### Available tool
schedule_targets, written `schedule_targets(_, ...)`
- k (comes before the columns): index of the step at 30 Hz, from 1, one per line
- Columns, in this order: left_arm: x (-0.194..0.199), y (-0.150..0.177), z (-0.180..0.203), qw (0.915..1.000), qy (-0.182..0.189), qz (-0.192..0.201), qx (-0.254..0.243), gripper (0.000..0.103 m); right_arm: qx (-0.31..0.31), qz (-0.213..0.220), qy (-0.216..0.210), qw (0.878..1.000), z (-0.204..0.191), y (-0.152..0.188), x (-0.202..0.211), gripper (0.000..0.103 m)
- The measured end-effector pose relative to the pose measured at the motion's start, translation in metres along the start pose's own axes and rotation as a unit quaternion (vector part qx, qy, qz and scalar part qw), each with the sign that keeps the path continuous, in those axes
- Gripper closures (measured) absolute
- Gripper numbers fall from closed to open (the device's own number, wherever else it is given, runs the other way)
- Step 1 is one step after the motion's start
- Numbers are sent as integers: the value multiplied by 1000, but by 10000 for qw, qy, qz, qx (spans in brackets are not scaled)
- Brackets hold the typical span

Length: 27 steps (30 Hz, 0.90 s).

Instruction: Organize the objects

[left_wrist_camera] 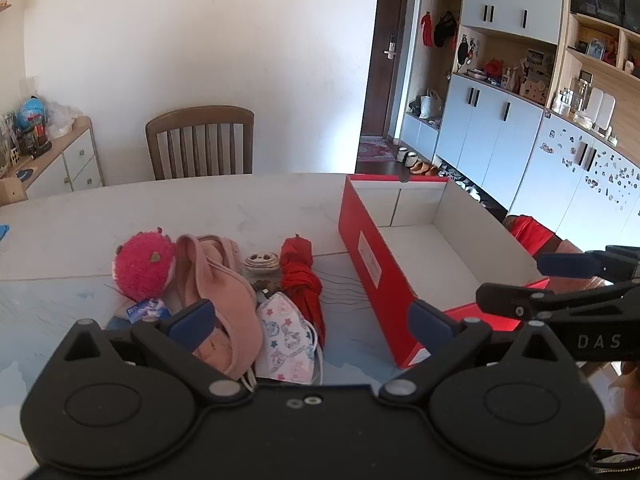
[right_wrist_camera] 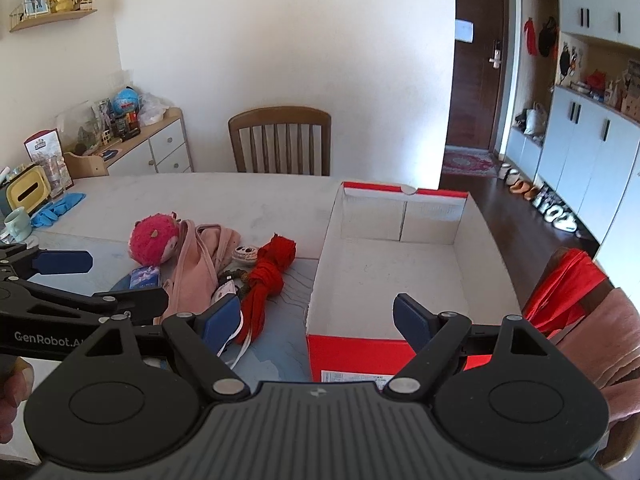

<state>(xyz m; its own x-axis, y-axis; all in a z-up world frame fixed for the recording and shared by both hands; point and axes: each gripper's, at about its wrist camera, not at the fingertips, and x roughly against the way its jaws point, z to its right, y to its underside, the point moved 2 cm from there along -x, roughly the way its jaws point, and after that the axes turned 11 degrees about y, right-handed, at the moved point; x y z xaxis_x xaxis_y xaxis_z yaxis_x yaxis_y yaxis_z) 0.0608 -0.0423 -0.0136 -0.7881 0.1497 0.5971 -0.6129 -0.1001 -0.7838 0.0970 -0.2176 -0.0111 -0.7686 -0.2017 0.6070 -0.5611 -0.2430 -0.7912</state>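
A heap of small things lies on the table left of an empty red shoebox (left_wrist_camera: 372,264) (right_wrist_camera: 360,354): a pink plush toy (left_wrist_camera: 142,266) (right_wrist_camera: 154,240), a pink cloth bag (left_wrist_camera: 224,292) (right_wrist_camera: 196,268), a folded red umbrella (left_wrist_camera: 302,280) (right_wrist_camera: 270,276), a patterned face mask (left_wrist_camera: 286,340), a small beige woven piece (left_wrist_camera: 262,261) (right_wrist_camera: 246,255) and a blue packet (left_wrist_camera: 146,310) (right_wrist_camera: 145,278). My left gripper (left_wrist_camera: 310,322) hangs open above the near side of the heap. My right gripper (right_wrist_camera: 318,318) is open over the box's near left corner. Neither holds anything.
A wooden chair (left_wrist_camera: 200,142) (right_wrist_camera: 280,140) stands at the table's far side. Blue gloves (right_wrist_camera: 56,206), a mug (right_wrist_camera: 18,224) and a yellow tissue box (right_wrist_camera: 28,192) sit at the far left. Another chair draped with red and pink cloth (right_wrist_camera: 568,296) stands right of the box.
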Motion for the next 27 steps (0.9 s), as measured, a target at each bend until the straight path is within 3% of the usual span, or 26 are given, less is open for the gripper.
schedule_targets(7, -22, -4, 9, 9998, -156, -85, 122, 1, 114, -46, -14, 9999, 20, -5, -9, 19)
schedule_targets(18, -56, -7, 19, 9969, -654, -219, 369, 2, -66, -318, 315, 9990, 94, -14, -52, 19)
schedule_targets(27, -66, -11, -11, 9905, -1205, -393, 535, 2, -171, -622, 577, 9962, 141, -20, -100, 19)
